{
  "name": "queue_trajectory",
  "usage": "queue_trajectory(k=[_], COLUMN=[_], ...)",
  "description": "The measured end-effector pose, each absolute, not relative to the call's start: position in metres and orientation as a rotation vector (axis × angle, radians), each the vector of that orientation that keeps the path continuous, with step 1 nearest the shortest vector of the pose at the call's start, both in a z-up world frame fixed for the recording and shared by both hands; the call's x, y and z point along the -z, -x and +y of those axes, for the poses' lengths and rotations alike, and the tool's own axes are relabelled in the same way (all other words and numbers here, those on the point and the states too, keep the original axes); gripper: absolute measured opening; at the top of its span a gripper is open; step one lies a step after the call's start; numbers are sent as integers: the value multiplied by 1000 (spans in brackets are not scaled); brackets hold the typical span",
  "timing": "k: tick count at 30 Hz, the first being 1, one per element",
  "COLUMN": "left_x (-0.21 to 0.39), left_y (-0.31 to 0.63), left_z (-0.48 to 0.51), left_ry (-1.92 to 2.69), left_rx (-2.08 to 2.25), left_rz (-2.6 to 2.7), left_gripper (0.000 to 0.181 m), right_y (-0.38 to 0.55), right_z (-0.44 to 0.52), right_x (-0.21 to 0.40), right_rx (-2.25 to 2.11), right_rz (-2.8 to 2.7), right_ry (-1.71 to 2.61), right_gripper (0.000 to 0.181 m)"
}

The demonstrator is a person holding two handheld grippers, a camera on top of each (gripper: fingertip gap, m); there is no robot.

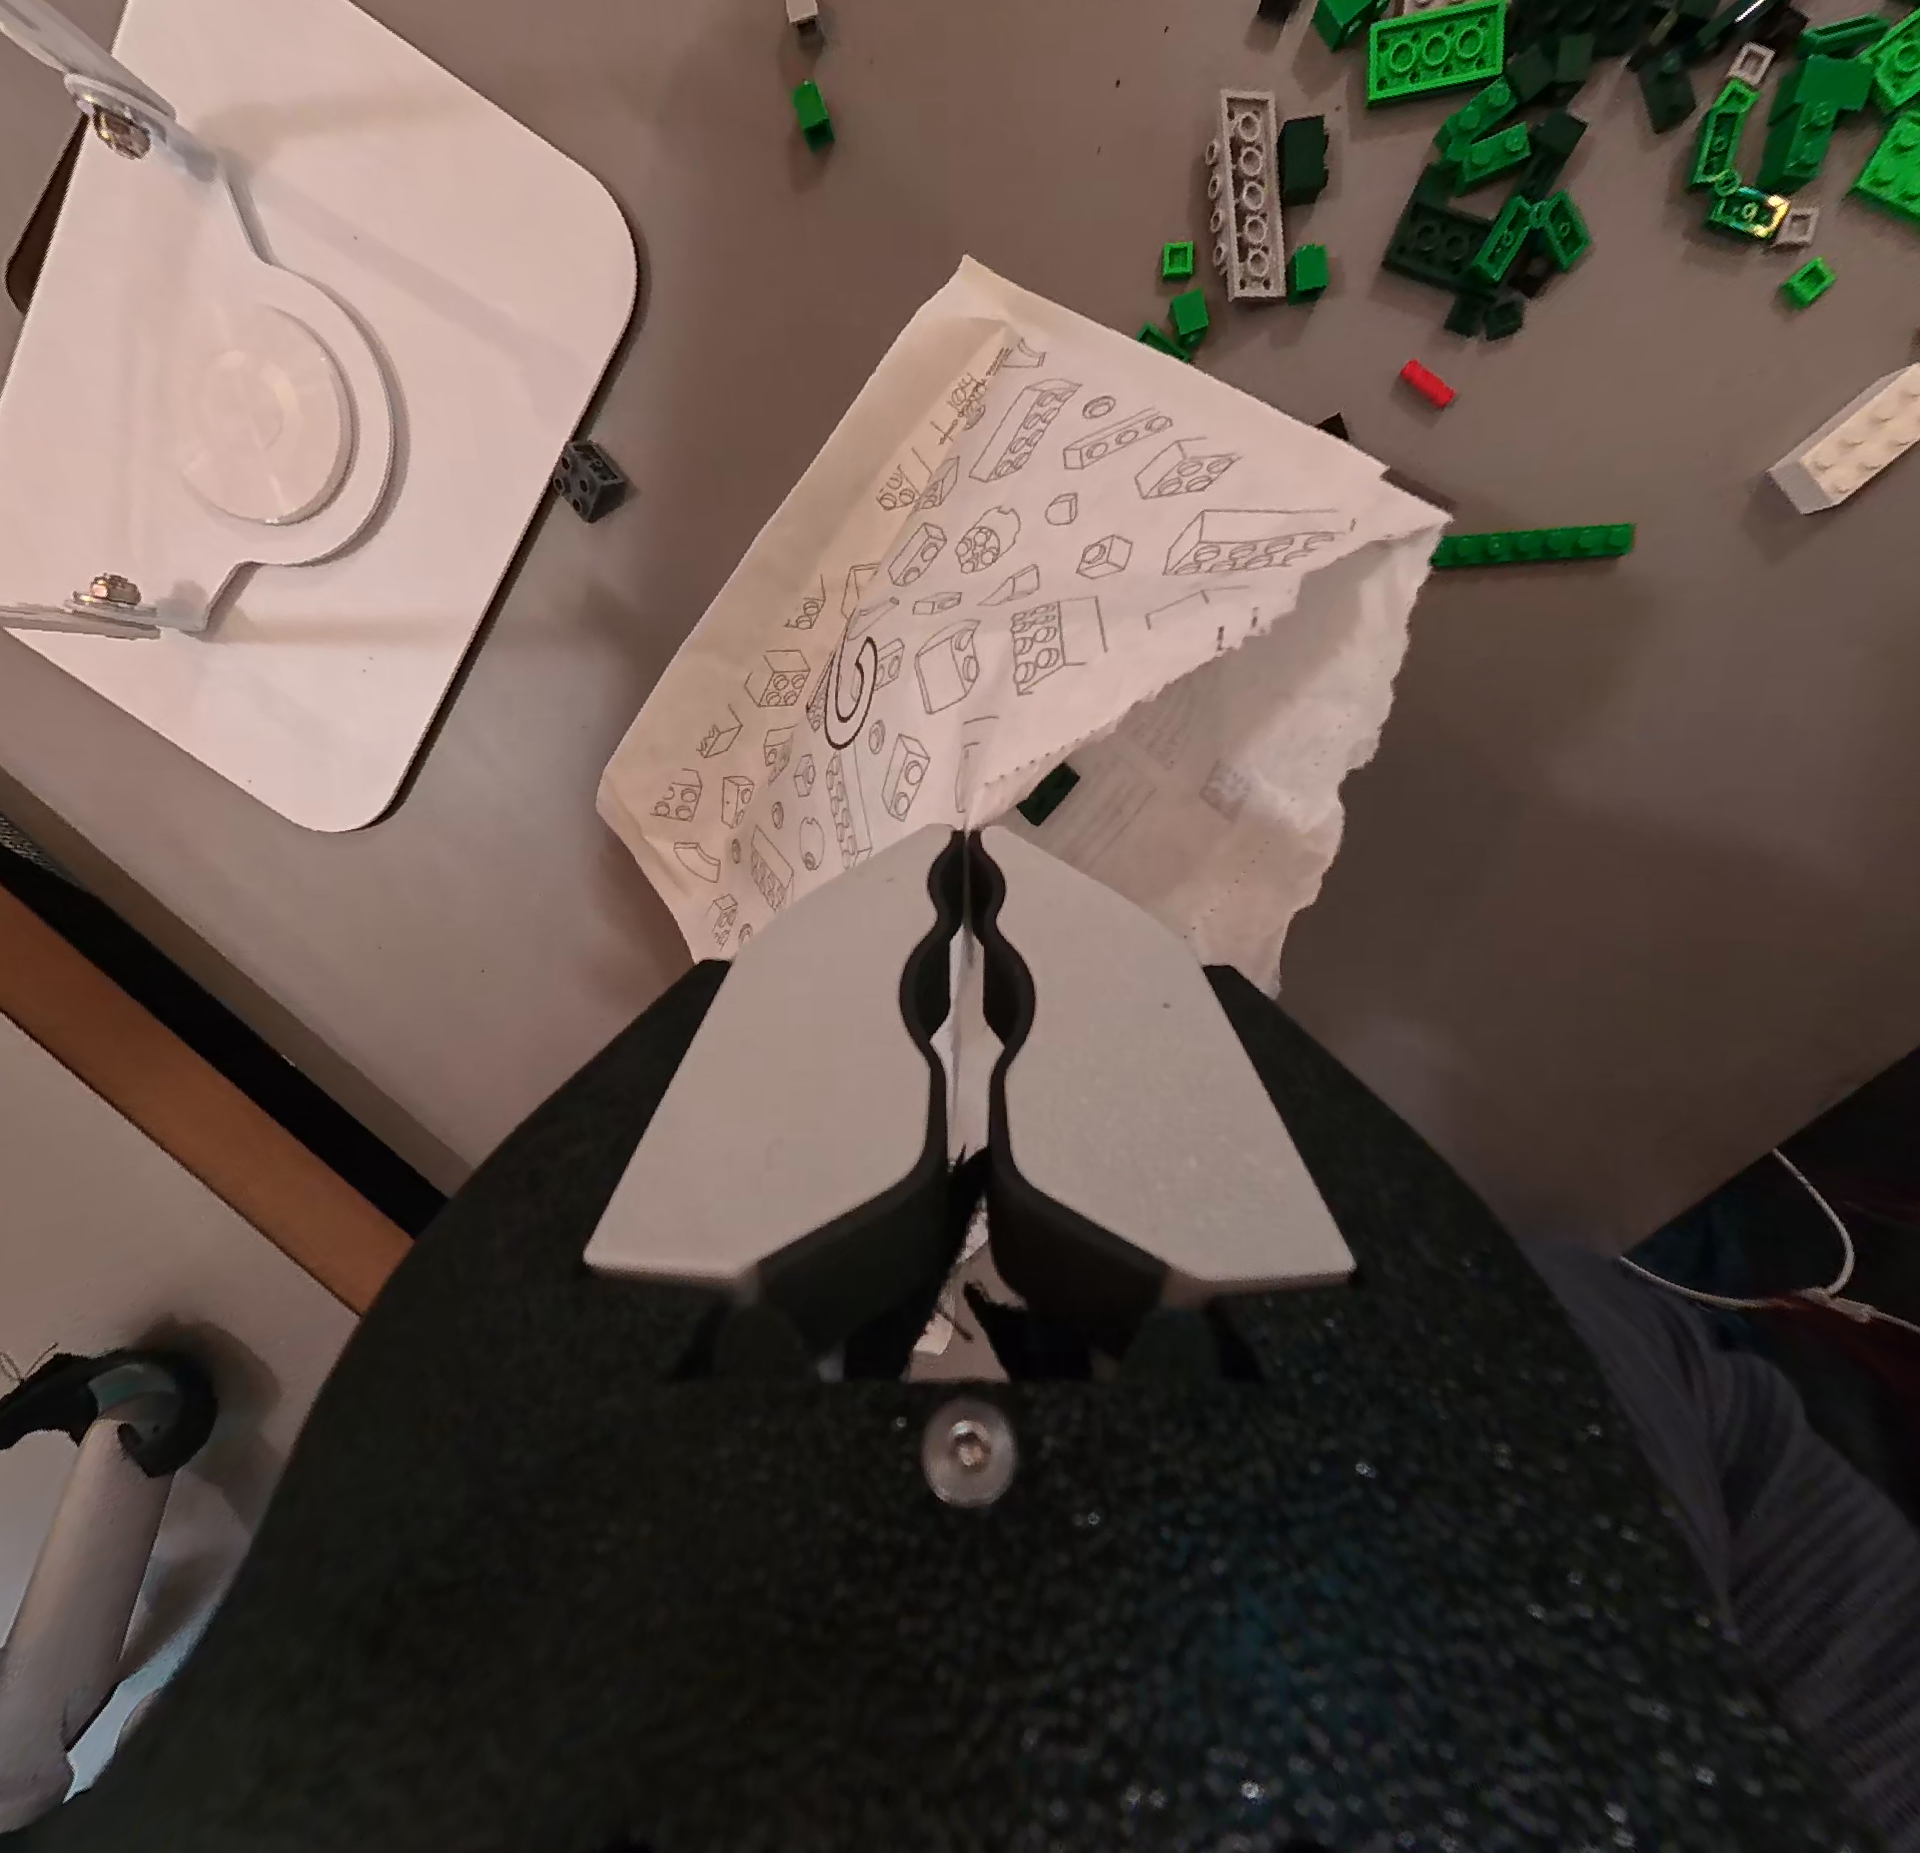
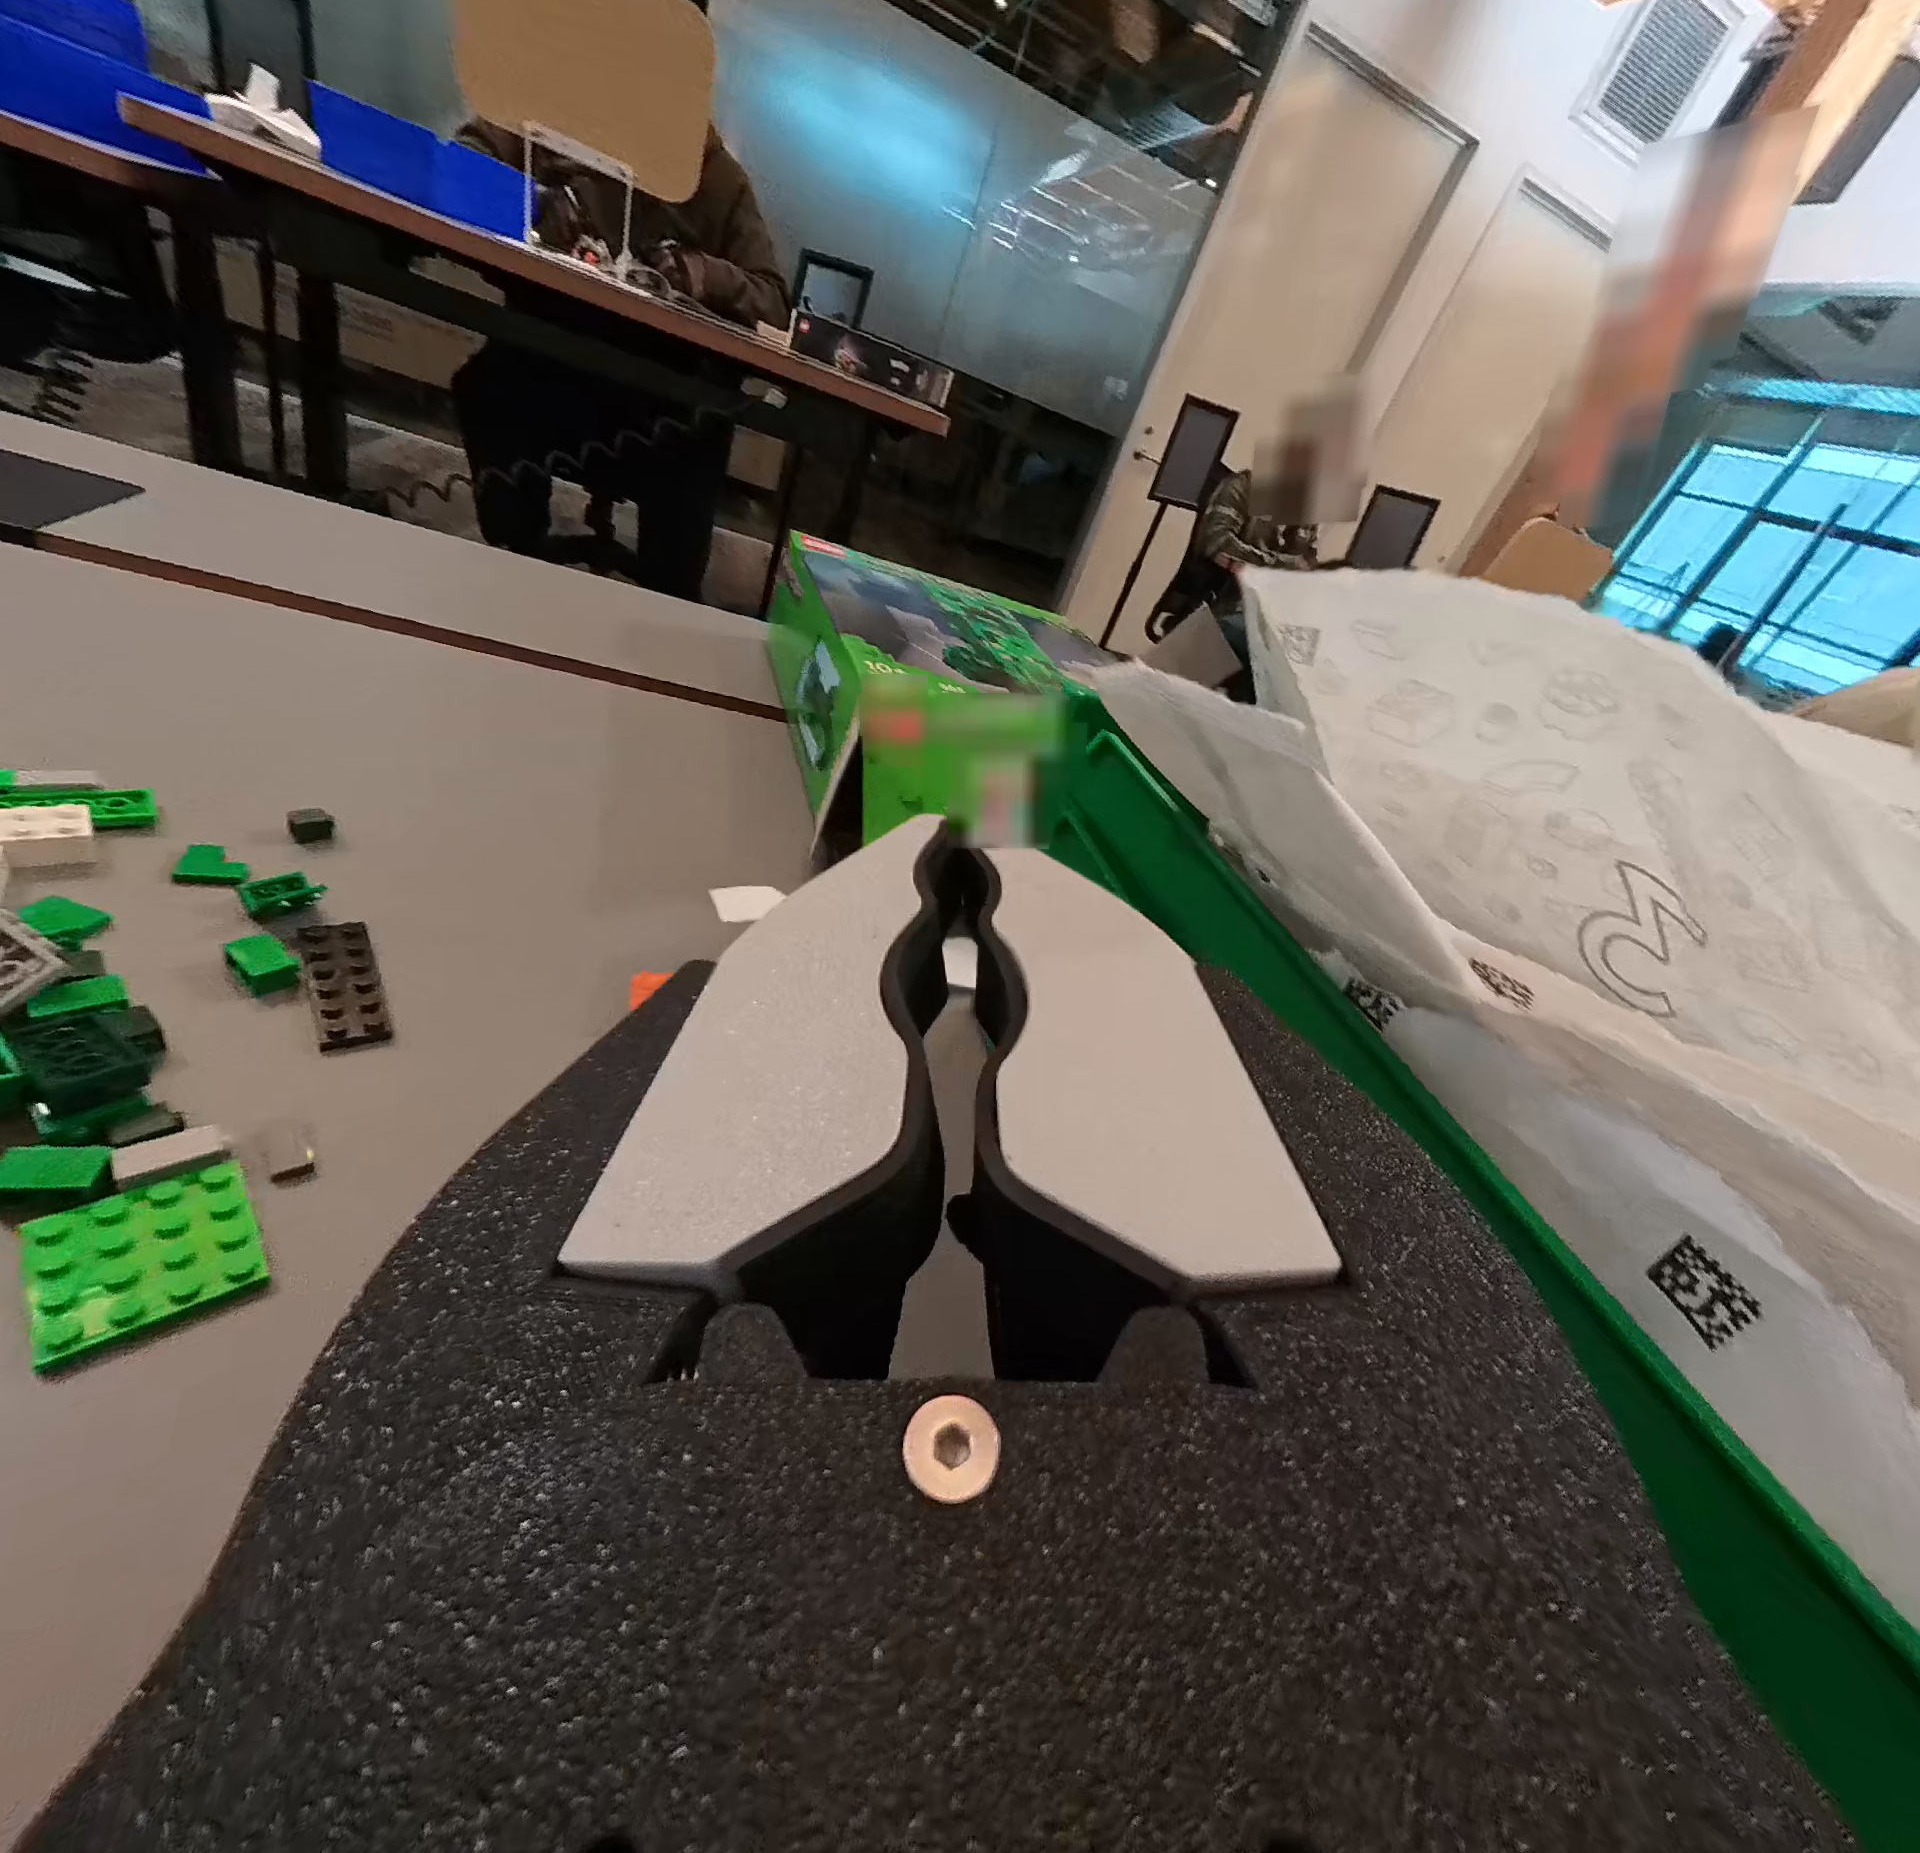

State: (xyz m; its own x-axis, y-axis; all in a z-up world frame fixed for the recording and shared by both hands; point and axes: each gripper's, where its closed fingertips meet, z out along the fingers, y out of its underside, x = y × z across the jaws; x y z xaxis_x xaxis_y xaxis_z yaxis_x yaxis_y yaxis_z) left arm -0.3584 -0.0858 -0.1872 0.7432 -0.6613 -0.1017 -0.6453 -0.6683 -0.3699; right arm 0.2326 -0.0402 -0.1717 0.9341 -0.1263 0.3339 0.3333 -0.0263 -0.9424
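— Grey table top (image 1: 1507,868) fills the left wrist view, and behind it in the right wrist view is a big room with other desks and glass walls. What does each gripper have?

— Left gripper (image 1: 966,847) has its two fingers pressed together on the edge of a white paper bag (image 1: 987,577). This bag is printed with small drawings of bricks. It hangs out straight ahead of the fingertips, and its torn open mouth is ahead and to the right of them. One dark green piece (image 1: 1047,795) shows in the opening, just beside the tips.

— And the long side of the bag?

— It runs forward and a little to the right, away from the gripper. Far ahead to the right lies a heap of green bricks (image 1: 1558,110), well apart from the bag. To the left of the gripper is a white board (image 1: 499,276) with a clear plastic stand on it.

— Right gripper?

— Right gripper (image 2: 961,868) is closed, or almost closed; only a thin gap is seen between the fingers, and I see nothing held there. Loose green bricks (image 2: 135,1253) lie to its left on the table. To its right, near, is a green bin (image 2: 1351,1055) holding more white printed bags (image 2: 1558,868). Ahead of the tips stands a green cardboard box (image 2: 914,681).

— Which one is nearer to the held bag?

— Only the left one touches it.
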Motion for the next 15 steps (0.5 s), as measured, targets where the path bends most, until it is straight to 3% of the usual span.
queue_trajectory(k=[15], left_x=[187], left_y=[358], left_z=[-86], left_ry=[2557], left_rx=[56], left_rz=[1008], left_gripper=[0], right_y=[-212], right_z=[-27], right_x=[188], right_rx=[351], right_rz=[-262], right_ry=[1576], right_gripper=[0])
